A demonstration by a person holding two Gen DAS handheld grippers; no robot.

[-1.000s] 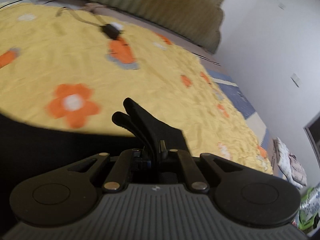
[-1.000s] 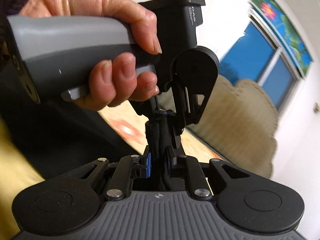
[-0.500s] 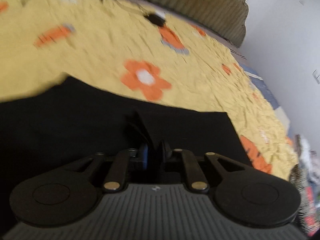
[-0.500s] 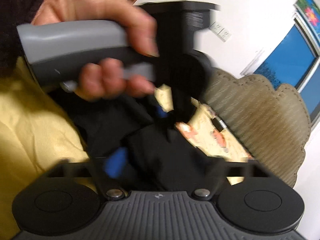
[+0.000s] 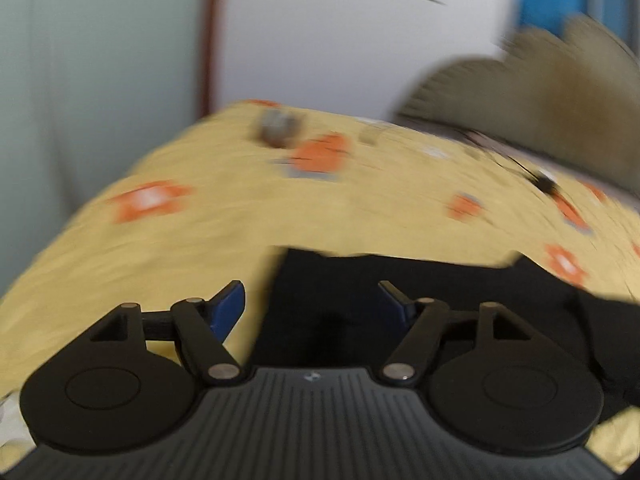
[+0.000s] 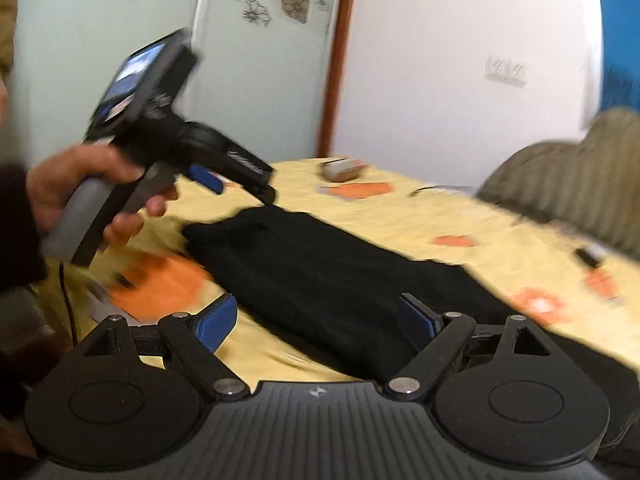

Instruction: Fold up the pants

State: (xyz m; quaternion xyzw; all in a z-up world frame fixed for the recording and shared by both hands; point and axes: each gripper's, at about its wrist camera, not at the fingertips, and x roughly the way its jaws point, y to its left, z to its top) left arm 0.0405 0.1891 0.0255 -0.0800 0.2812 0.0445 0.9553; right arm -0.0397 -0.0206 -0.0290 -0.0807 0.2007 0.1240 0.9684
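Left wrist view, blurred: our left gripper [image 5: 312, 304] stood with fingers spread wide, holding nothing, above the near end of the black fabric pants [image 5: 420, 300]. These lay flat on the yellow bedspread with orange flowers [image 5: 280, 208], toward its near edge.

Right wrist view: our right gripper [image 6: 320, 320] was likewise spread and empty. The pants lay as one long narrow dark strip, so we judged a lengthwise fold done and released; the crosswise folds seemed left. We saw no containers in either view.
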